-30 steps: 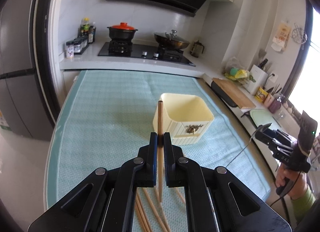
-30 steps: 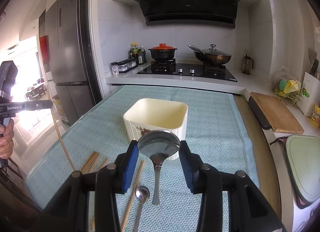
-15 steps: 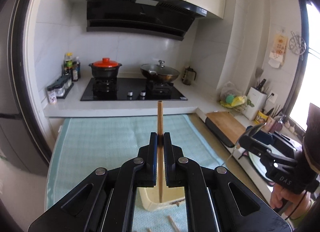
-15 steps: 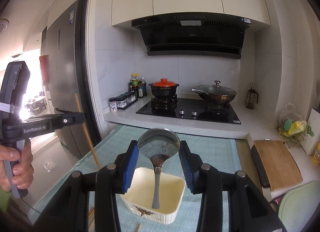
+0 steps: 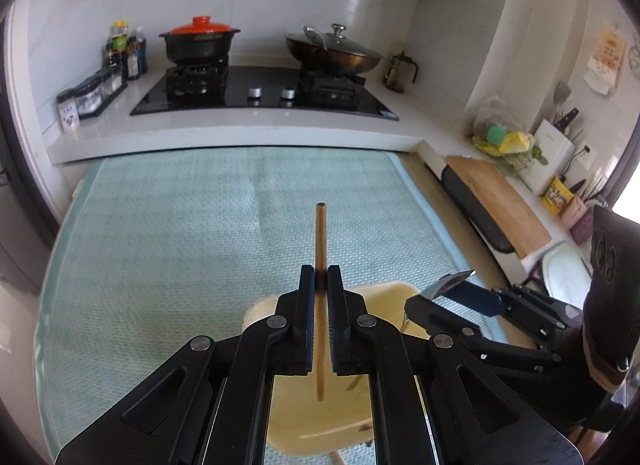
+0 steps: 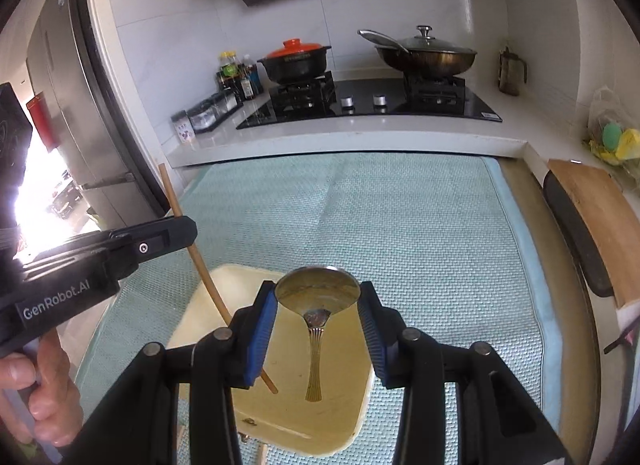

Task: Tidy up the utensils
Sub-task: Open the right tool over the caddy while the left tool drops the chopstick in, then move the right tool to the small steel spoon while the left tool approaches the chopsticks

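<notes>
My left gripper (image 5: 320, 279) is shut on a wooden chopstick (image 5: 320, 233) held upright, its lower end hanging inside the cream square bin (image 5: 384, 292) below. My right gripper (image 6: 318, 297) is shut on the bowl of a metal spoon (image 6: 316, 293), handle (image 6: 314, 361) pointing down into the cream bin (image 6: 224, 285). In the right wrist view the left gripper (image 6: 120, 249) comes in from the left with the chopstick (image 6: 188, 237) slanting into the bin. The right gripper (image 5: 456, 293) shows at the right of the left wrist view.
The bin stands on a teal mat (image 5: 180, 225) on the table. Behind is a white counter with a hob (image 5: 260, 93), a black pot with a red lid (image 5: 200, 41) and a wok (image 5: 332, 53). A wooden cutting board (image 6: 600, 217) lies right; a fridge (image 6: 60, 105) stands left.
Both grippers have moved forward over the bin and tilted down. The chopstick end and the spoon handle now hang inside the bin; the loose utensils on the mat have mostly left view.
</notes>
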`<state>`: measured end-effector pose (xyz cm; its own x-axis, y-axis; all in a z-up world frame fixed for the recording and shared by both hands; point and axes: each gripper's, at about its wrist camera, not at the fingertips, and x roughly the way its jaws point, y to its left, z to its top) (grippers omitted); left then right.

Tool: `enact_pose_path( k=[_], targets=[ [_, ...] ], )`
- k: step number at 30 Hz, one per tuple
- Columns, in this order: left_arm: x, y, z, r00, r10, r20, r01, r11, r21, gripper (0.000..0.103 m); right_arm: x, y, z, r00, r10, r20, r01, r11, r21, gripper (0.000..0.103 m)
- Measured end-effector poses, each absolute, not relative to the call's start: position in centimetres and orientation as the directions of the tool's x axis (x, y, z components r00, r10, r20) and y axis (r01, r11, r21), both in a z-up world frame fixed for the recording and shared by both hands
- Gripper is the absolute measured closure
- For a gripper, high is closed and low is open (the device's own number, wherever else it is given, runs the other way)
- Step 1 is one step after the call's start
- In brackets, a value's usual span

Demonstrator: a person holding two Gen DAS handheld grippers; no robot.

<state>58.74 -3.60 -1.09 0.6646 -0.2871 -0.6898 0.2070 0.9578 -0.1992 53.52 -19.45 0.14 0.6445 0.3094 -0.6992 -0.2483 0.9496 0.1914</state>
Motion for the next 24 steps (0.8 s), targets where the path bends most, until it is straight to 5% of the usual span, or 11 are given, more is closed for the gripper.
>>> enact_pose_path(
  k=[2,4,7,12,20,24],
  targets=[
    [59.3,-3.7,-1.5,0.656,-0.262,-0.708,0.184,0.965,-0.187,0.095,54.3,-19.7,-0.5,0.636,0.314,-0.705,-0.237,0.949,0.208,0.059],
    [59.4,-3.3,-1.3,0.645,-0.263,-0.717,0.172,0.965,-0.199,0.057,54.6,-20.1,0.0,0.648,0.310,-0.696,-0.223,0.951,0.216,0.054],
    [57.5,-2.2,0.0,0.676,-0.249,-0.693,0.172,0.968,-0.181,0.030,53.7,-21.1,2.1,0.684,0.319,-0.657,-0.209,0.947,0.243,0.051],
    [51.7,1.1,1.7,0.699,-0.181,-0.691,0.196,0.979,-0.059,0.015,48.6,-22.6,5.7,0.744,0.312,-0.591,-0.256,0.950,0.179,0.042],
    [39.7,7.3,0.7,0.665,0.011,-0.747,0.182,0.967,0.177,0.011,37.9,-24.7,5.7,0.766,0.271,-0.583,-0.306,0.951,0.040,0.042],
    [34.4,9.5,-0.6,0.664,0.039,-0.747,0.161,0.968,0.194,0.007,32.8,-25.1,4.9,0.781,0.235,-0.579,-0.303,0.953,-0.023,0.042]
  ],
)
